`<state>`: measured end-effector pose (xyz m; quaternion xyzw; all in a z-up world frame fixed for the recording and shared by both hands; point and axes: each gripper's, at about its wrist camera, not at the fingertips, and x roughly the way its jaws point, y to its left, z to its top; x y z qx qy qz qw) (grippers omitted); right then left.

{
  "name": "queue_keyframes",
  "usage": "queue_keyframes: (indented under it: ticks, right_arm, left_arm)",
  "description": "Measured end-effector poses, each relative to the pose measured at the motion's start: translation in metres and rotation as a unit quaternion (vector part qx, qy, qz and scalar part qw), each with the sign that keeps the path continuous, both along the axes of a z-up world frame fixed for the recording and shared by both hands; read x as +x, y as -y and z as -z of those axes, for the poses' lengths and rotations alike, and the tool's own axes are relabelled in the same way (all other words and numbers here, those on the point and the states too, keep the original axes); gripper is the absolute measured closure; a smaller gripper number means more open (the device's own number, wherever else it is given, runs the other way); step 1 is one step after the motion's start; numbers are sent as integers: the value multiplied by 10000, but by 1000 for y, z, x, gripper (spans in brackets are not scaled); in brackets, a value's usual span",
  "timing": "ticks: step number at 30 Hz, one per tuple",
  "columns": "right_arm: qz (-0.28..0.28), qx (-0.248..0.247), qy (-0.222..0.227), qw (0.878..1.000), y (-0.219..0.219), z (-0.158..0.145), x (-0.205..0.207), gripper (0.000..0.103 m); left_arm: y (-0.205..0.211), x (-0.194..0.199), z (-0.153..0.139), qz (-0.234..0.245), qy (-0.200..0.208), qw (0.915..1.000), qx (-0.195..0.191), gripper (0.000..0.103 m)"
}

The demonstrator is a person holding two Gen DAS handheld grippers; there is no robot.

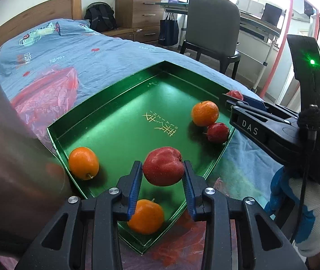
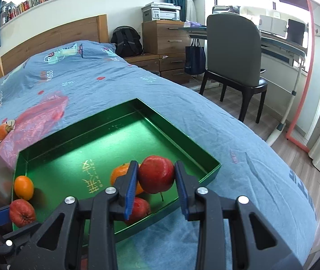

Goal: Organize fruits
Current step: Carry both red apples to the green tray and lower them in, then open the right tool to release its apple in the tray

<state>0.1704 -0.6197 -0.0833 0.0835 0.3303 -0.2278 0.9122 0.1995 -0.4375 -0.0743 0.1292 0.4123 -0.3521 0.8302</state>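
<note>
Over the near end of the green tray (image 1: 106, 121) on the blue bedspread (image 1: 74, 51), my left gripper (image 1: 162, 173) pinches a red apple (image 1: 163, 168). My right gripper (image 2: 155, 177) pinches another apple (image 2: 156, 173) at the tray's right side, probably to group reds beside the oranges (image 1: 205, 113). A desk chair (image 2: 234, 51) stands beyond the bed.

Both wrist cams look down along their jaws, close over the green tray (image 1: 106, 110) (image 2: 182, 135) on the bed (image 1: 74, 51) (image 2: 115, 85); left cam from tray's near corner, right cam from its right side.
</note>
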Motion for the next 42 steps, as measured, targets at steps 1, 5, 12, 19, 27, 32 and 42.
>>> queue_keyframes:
  ticks: [1, 5, 12, 19, 27, 32, 42]
  right_arm:
    - [41, -35, -40, 10000, 3, 3, 2, 77]
    - [114, -122, -210, 9996, 10, 15, 11, 77]
    - [114, -180, -364, 9991, 20, 18, 28, 77]
    - [-29, -239, -505, 9984, 22, 14, 38, 77]
    - [-82, -225, -493, 9985, 20, 7, 38, 48]
    - [-62, -239, -348, 9991, 16, -13, 26, 42]
    - [92, -213, -35, 9997, 4, -62, -29, 36]
  left_arm:
    - [1, 0, 3, 19, 3, 10000, 33, 72]
    - [7, 0, 13, 61, -42, 9998, 163, 72]
    - [18, 4, 20, 107, -110, 9993, 348, 72]
    - [44, 27, 21, -50, 13, 9973, 732, 70]
    - [37, 29, 6, -231, 114, 9971, 711, 54]
    - [38, 12, -12, -47, 254, 9974, 672, 53]
    - [20, -44, -63, 285, 485, 9977, 389, 52]
